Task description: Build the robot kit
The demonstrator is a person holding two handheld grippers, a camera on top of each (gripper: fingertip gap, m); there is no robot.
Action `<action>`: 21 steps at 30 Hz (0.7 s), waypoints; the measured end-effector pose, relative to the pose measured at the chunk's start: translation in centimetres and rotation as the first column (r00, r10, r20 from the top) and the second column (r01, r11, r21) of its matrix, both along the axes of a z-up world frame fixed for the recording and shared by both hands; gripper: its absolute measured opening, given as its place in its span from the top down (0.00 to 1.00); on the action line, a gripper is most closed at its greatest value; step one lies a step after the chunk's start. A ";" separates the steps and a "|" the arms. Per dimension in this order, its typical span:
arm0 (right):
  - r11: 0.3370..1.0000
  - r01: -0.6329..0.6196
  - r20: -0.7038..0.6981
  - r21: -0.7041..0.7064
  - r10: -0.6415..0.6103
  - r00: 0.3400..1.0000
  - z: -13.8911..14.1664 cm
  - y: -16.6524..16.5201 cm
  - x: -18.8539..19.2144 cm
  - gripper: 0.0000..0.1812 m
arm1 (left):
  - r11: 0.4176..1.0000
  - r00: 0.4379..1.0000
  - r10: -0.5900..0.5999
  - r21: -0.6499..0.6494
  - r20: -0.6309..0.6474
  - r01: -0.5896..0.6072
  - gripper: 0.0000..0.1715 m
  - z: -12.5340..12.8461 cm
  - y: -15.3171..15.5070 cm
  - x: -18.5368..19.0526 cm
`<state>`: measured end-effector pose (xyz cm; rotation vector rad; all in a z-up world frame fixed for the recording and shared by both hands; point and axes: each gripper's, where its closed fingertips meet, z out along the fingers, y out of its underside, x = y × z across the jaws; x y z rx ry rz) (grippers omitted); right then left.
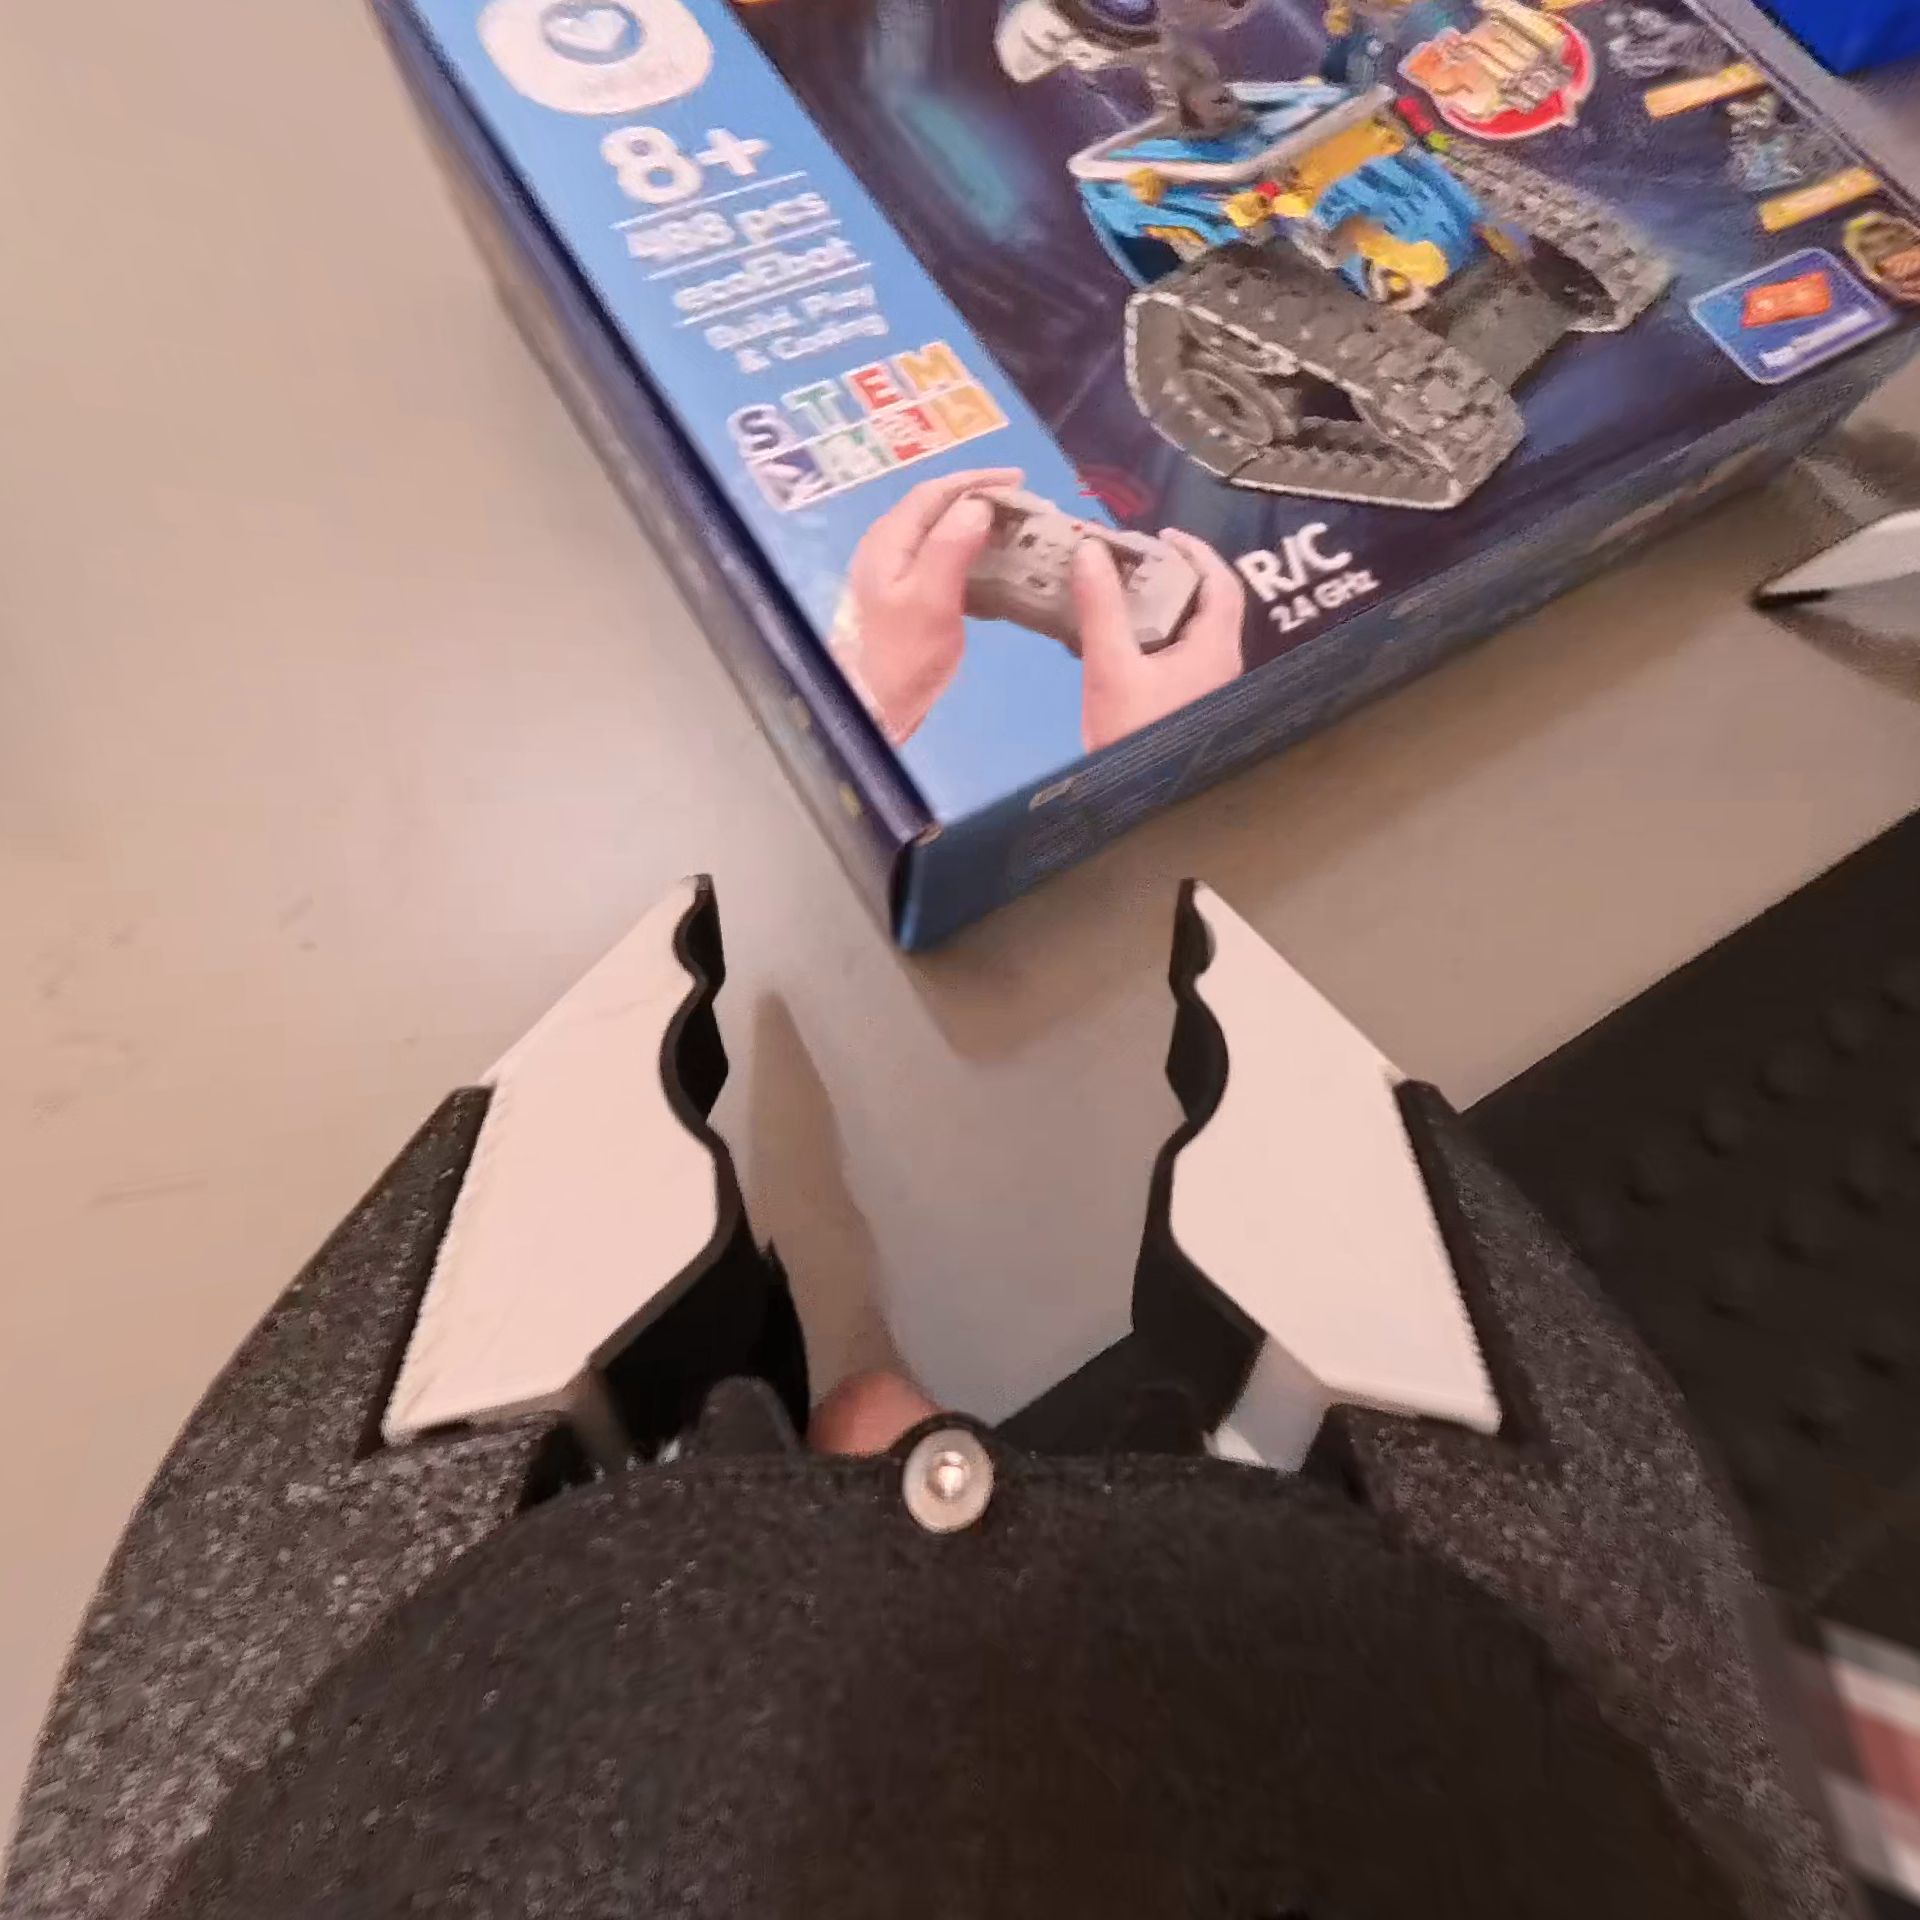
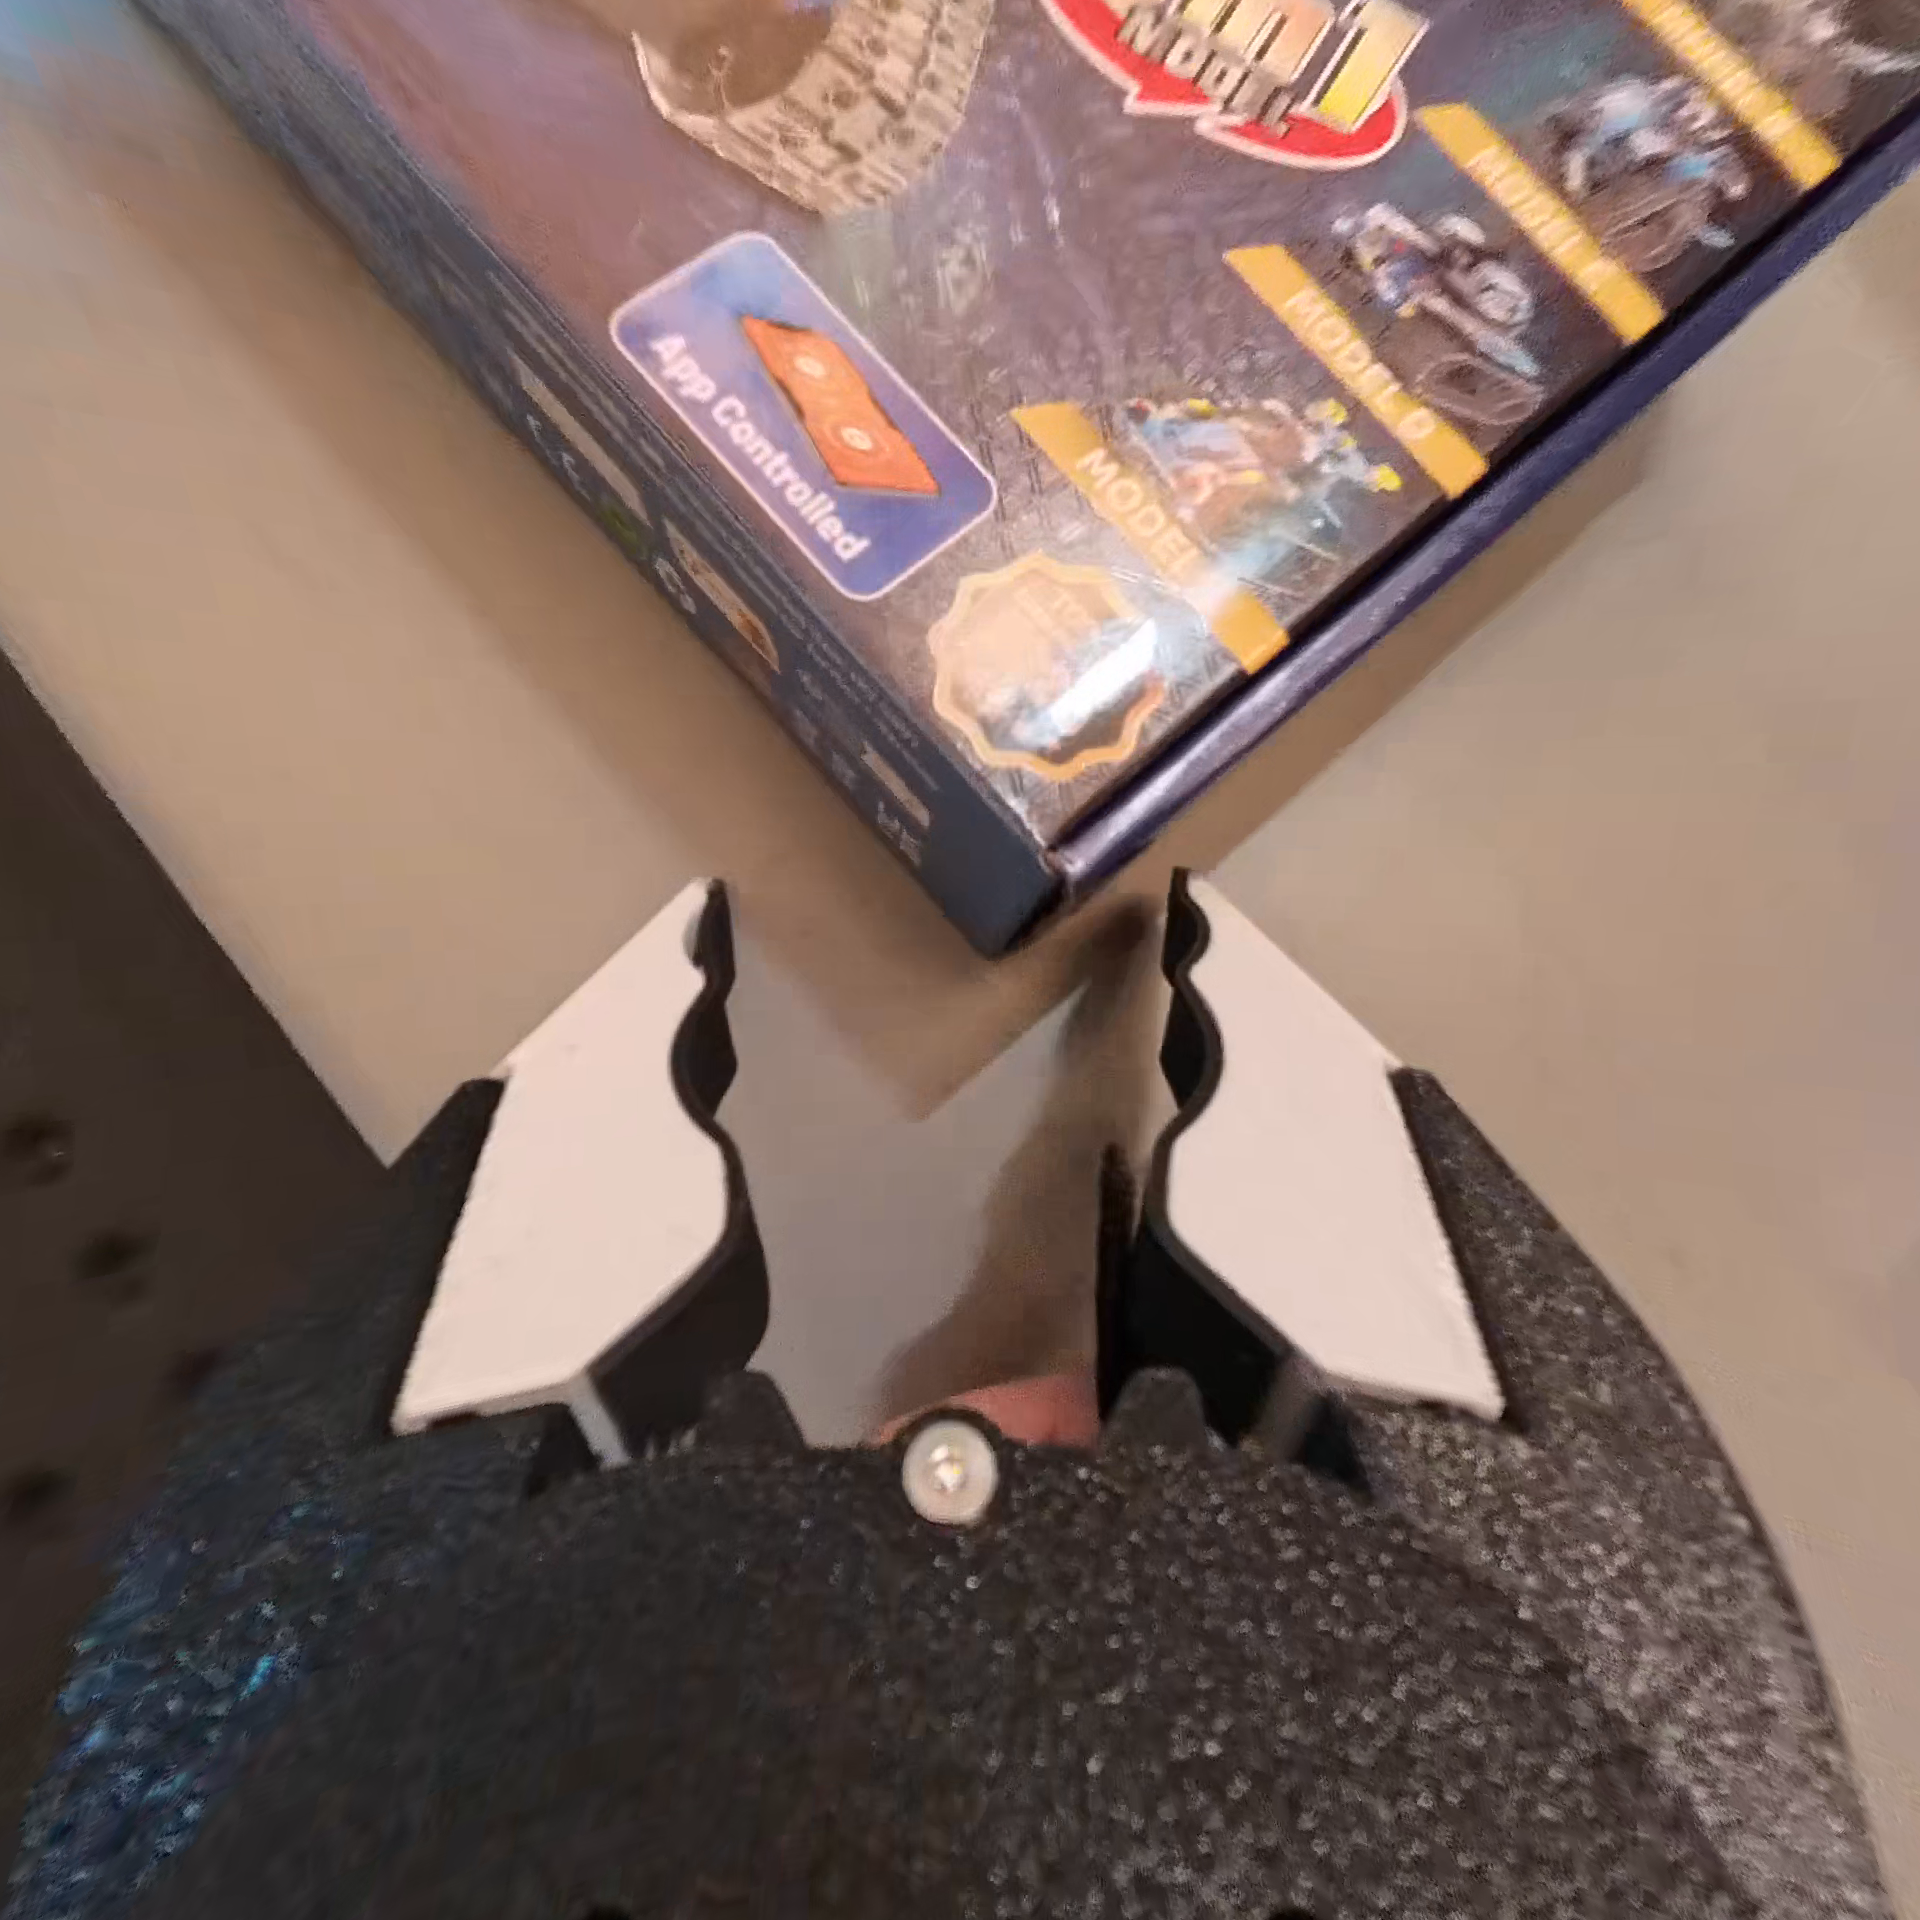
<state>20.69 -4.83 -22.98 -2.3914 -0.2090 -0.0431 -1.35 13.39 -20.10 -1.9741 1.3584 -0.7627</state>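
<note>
A blue toy building-set box [image 1: 1195, 436] with a tracked robot pictured on its lid lies flat on a beige table [image 1: 312, 623]. My left gripper [image 1: 945, 894] is open and empty, its tips just short of the box's near left corner. In the right wrist view the same box [image 2: 935, 436] fills the top, and my right gripper [image 2: 945, 894] is open and empty, its jaws standing either side of the box's near right corner without touching it. A white finger of the other gripper [image 1: 1860, 566] shows at the right edge of the left wrist view.
A black dimpled mat [image 1: 1745, 1195] lies below the table's front edge at the right of the left wrist view, and it shows at the left of the right wrist view [image 2: 125, 1143]. A blue object [image 1: 1860, 31] sits beyond the box at the top right.
</note>
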 end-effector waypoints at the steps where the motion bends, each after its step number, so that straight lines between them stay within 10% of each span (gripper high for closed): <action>1: 1.000 -0.023 -0.012 0.010 0.023 1.000 0.2 0.4 -0.2 0.55 | 1.000 1.000 -0.026 -0.009 0.007 0.026 0.51 0.1 -0.4 0.6; 10: 0.999 -0.033 0.017 -0.035 0.033 0.999 1.9 -1.0 -1.1 0.64 | 0.992 0.993 -0.114 0.058 -0.022 0.115 0.43 1.3 -3.2 1.1; 21: 0.994 -0.082 0.139 0.069 0.072 0.988 12.2 -6.0 -5.1 0.66 | 0.944 0.964 -0.256 0.231 0.068 0.235 0.54 11.8 -6.1 -3.0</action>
